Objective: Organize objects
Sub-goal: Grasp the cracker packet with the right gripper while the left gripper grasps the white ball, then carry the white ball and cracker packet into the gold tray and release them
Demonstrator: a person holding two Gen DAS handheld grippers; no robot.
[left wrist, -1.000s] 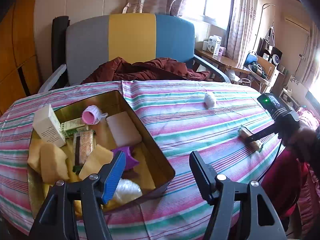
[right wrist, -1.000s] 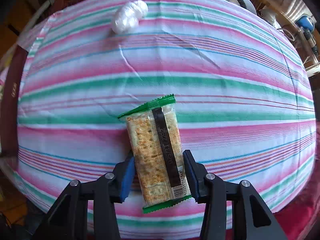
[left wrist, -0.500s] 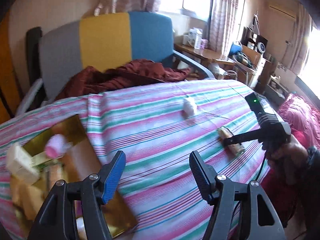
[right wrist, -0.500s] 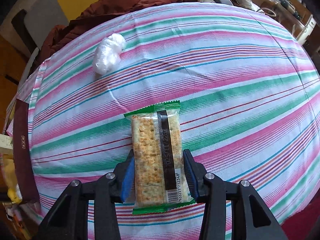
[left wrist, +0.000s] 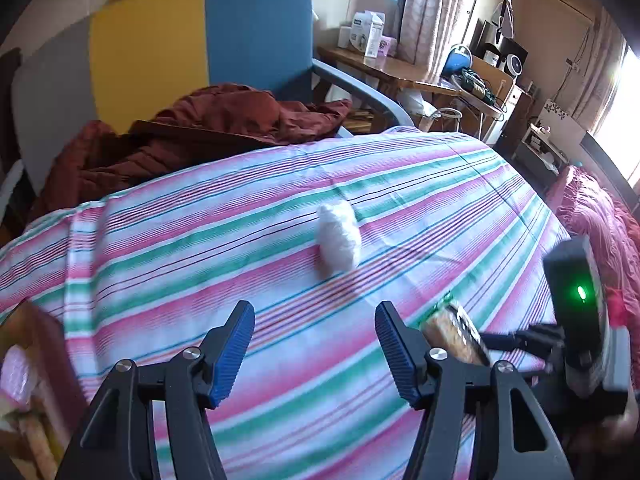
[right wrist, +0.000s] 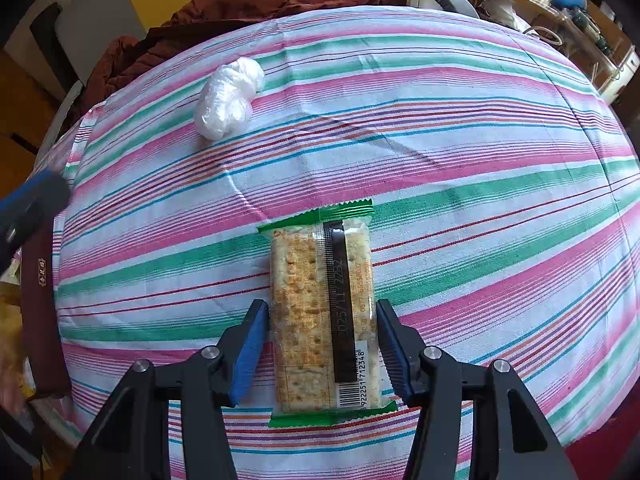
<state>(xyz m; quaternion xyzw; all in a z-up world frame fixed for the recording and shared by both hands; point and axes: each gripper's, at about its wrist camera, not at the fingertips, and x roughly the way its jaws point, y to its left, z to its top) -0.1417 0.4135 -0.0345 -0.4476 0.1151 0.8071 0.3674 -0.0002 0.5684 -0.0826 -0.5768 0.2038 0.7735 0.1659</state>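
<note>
My right gripper is shut on a cracker packet with green ends, held just above the striped tablecloth. The packet and the right gripper's body also show at the right of the left wrist view. A white crumpled plastic wad lies on the cloth ahead of my left gripper, which is open and empty. The wad lies at the far left in the right wrist view. The gold tin with several items sits at the left edge.
A chair with a maroon jacket stands behind the table. A wooden desk with clutter is at the back right. A dark brown tin lid lies at the table's left edge.
My left gripper has swung right, away from the tin, towards the white wad. My right gripper has lifted and carried the cracker packet leftward.
</note>
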